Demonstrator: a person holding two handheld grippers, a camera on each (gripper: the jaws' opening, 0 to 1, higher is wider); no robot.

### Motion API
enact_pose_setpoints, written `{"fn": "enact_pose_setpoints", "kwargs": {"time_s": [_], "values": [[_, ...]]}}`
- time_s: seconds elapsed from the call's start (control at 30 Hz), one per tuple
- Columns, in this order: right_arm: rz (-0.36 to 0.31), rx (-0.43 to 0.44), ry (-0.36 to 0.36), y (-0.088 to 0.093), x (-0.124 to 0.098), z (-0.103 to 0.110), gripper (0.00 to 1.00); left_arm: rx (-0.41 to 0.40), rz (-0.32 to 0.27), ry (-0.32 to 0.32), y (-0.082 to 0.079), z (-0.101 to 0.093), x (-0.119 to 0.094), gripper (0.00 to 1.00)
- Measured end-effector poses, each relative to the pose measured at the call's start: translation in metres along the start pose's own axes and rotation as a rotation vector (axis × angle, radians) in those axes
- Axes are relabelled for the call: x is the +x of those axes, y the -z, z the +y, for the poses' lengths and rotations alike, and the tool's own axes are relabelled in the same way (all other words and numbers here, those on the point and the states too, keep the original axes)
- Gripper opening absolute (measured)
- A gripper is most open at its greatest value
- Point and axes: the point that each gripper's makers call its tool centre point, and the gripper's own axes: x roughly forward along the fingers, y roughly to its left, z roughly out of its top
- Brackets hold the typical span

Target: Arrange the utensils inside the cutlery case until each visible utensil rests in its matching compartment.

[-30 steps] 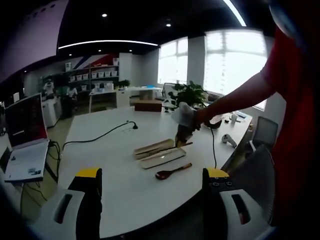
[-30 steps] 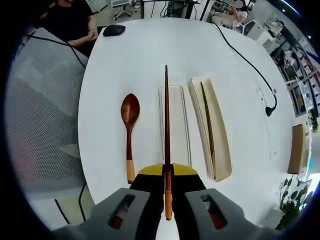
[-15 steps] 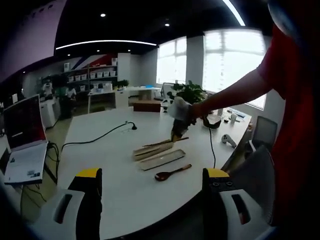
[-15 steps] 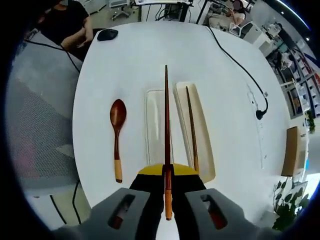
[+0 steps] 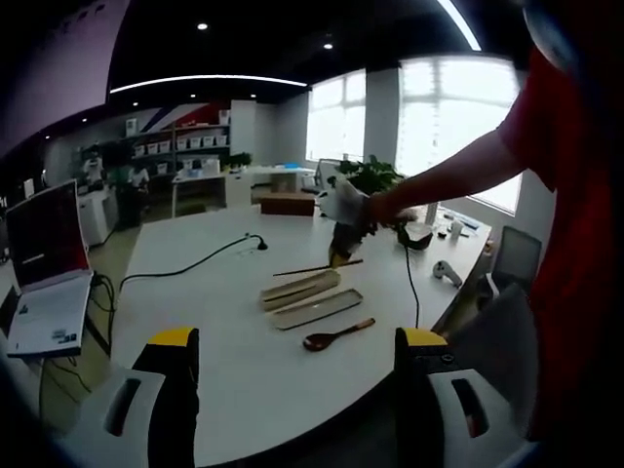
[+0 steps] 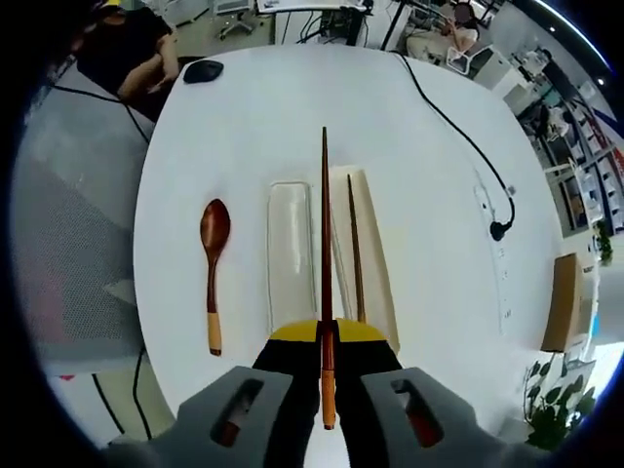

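My right gripper (image 6: 326,382) is shut on a dark wooden chopstick (image 6: 325,244), which points straight ahead in the air above the table. Under it lie a clear tray (image 6: 290,255) and a beige case half (image 6: 374,263), side by side, with a second chopstick (image 6: 354,249) resting in the beige half. A wooden spoon (image 6: 212,273) lies left of the tray. In the left gripper view the right gripper (image 5: 340,255) hangs over the case halves (image 5: 304,294), near the spoon (image 5: 336,334). My left gripper (image 5: 297,385) is open, low at the table's near edge.
A black cable (image 6: 454,125) runs across the white table (image 6: 244,127) to the right of the case. A computer mouse (image 6: 203,70) lies at the far edge by a seated person (image 6: 132,44). A laptop (image 5: 47,268) stands at the left. A brown box (image 6: 557,302) sits far right.
The right gripper has risen with the chopstick and shifted toward the beige case half, so the case and spoon look smaller in its view. The left gripper has stayed put.
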Motion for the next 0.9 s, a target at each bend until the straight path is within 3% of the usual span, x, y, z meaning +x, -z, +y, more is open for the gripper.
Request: {"fn": "enact_pose_setpoints", "kwargs": {"time_s": [0.9], "values": [[-0.031,-0.041,-0.026,-0.019,0.018,-0.047,0.0,-0.022,0.037,-0.024,0.009,0.004,0.005,0.85]]}}
